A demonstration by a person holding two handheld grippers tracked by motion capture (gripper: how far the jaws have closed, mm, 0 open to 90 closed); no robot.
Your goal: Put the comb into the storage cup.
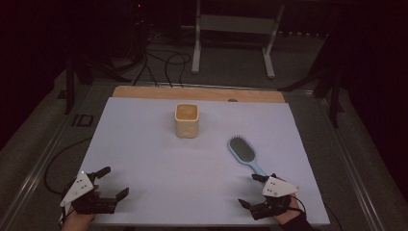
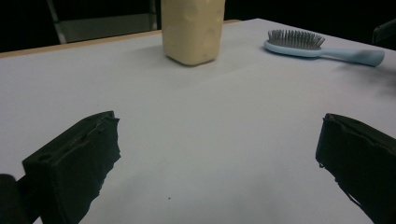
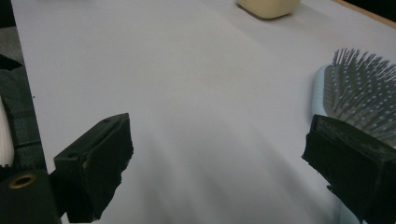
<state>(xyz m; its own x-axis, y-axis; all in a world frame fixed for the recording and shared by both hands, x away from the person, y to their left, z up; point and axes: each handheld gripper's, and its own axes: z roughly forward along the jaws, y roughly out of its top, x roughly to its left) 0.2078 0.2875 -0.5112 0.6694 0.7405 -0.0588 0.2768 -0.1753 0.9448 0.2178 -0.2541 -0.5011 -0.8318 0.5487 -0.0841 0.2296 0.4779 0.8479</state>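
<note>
white sheeting covered the table (image 1: pixel 144 144) in a dark room. the hairbrush (image 1: pixel 243 151) lay just ahead of the right gripper (image 1: pixel 253 191), handle toward it, head slanting away leftward; both it and the farther left gripper (image 1: pixel 114 182) gaped wide, empty.

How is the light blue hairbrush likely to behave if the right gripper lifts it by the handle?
The hairbrush looks like rigid plastic, so it probably stays stiff. Its wide bristled head likely outweighs the slim handle, so it may droop head-first. The smooth handle could slip between the right gripper's open jaws.
</note>
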